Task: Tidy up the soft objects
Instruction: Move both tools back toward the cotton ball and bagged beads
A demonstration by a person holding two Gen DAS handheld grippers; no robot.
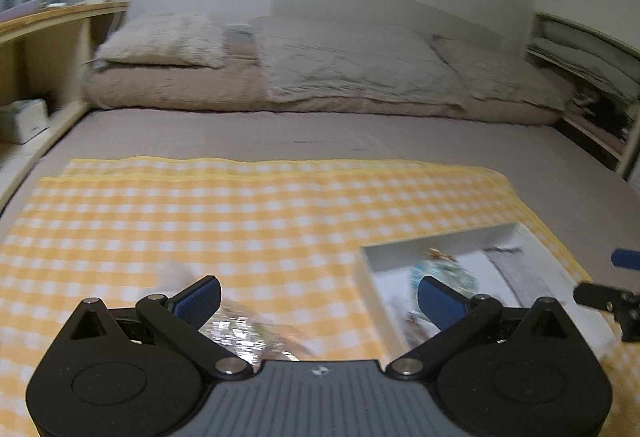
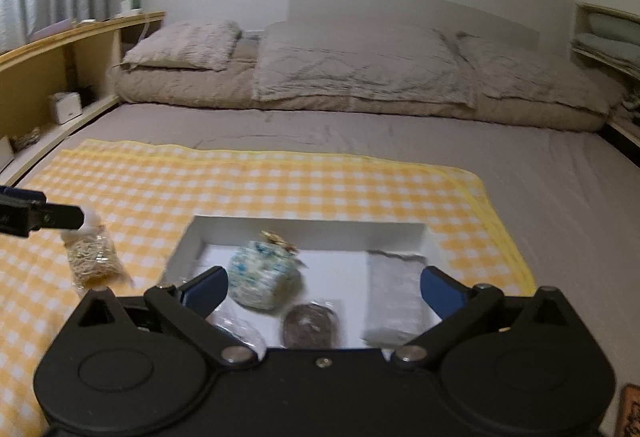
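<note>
The right gripper stands with its jaws spread wide and nothing between the pads, hanging just above the white tray on the yellow checked cloth spread over the bed. Directly ahead of its fingertips, inside the tray, sits a blue-and-white patterned pouch tied at the top; nearer, under the gripper body, lie a dark round packet and a clear wrapped item, and to the right a folded grey cloth.

The left gripper is also released, empty between its pads. Below it on the cloth lies a clear bag of pale shreds, which shows only as a blur in the left wrist view; from the right wrist view the gripper's fingertip reaches just over the bag's top end, and whether it touches cannot be told.

By my reading, the right gripper is done with placing the pouch, and the bag outside the tray is the remaining piece. The next move calls for lowering the left gripper over the bag, straddling its bunched top, closing gently, then carrying it right into the free space of the tray.
</note>
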